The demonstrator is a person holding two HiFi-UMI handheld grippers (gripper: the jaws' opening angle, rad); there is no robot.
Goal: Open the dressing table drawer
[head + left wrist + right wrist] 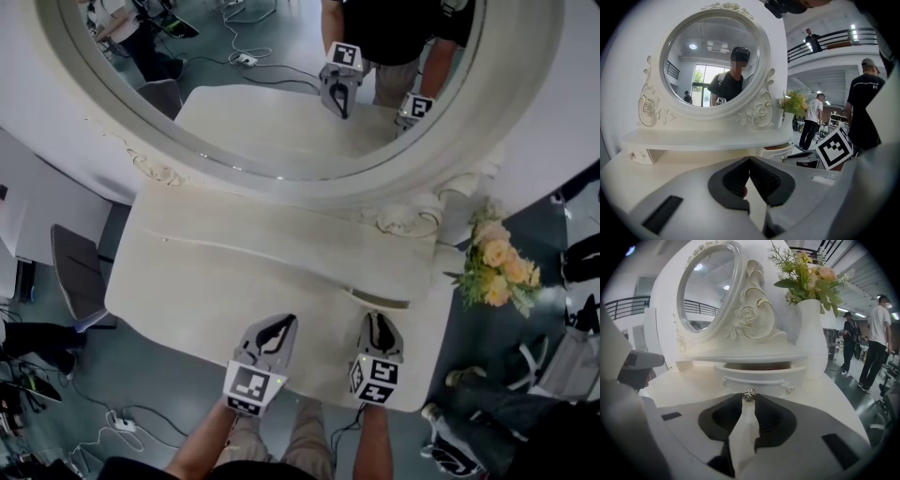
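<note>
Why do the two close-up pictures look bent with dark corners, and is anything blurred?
Left gripper view: wide-angle lens bulges everything, corners go black, a mosaic patch hides the face in the mirror. Right gripper view: same bulge, black corners; the drawer knob at the jaws looks sharp. Head view: evenly lit, sharp.

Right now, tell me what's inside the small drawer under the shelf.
The drawer stands slightly open; only a dark brownish gap shows above its front. The shelf and the drawer front cover any contents.
</note>
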